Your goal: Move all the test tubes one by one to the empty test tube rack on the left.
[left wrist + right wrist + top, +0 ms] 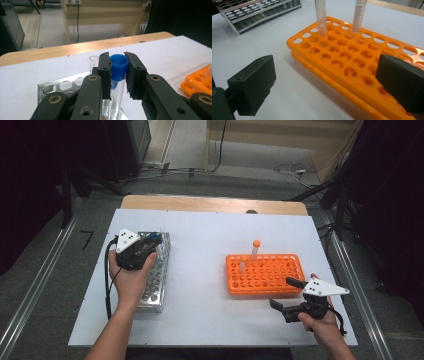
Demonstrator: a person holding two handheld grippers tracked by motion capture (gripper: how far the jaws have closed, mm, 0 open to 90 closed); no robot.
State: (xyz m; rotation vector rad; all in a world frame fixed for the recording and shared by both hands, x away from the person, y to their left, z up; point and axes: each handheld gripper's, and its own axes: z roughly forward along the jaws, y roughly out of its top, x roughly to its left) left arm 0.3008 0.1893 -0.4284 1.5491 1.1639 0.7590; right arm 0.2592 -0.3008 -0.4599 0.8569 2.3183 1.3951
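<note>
Left gripper view has the left gripper [118,72] with its fingers [105,75] clamped on the blue-capped tube [118,65] standing in the metal rack [156,275] near the bench's left edge, seemingly to lift it, while the right gripper [283,293] waits wide open and empty beside the orange rack [265,274].

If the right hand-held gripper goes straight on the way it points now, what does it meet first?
Probably the orange rack. The right hand-held gripper, jaws open, points along the table at the rack's near edge, which lies between and just ahead of them. Depth is hard to judge.
</note>
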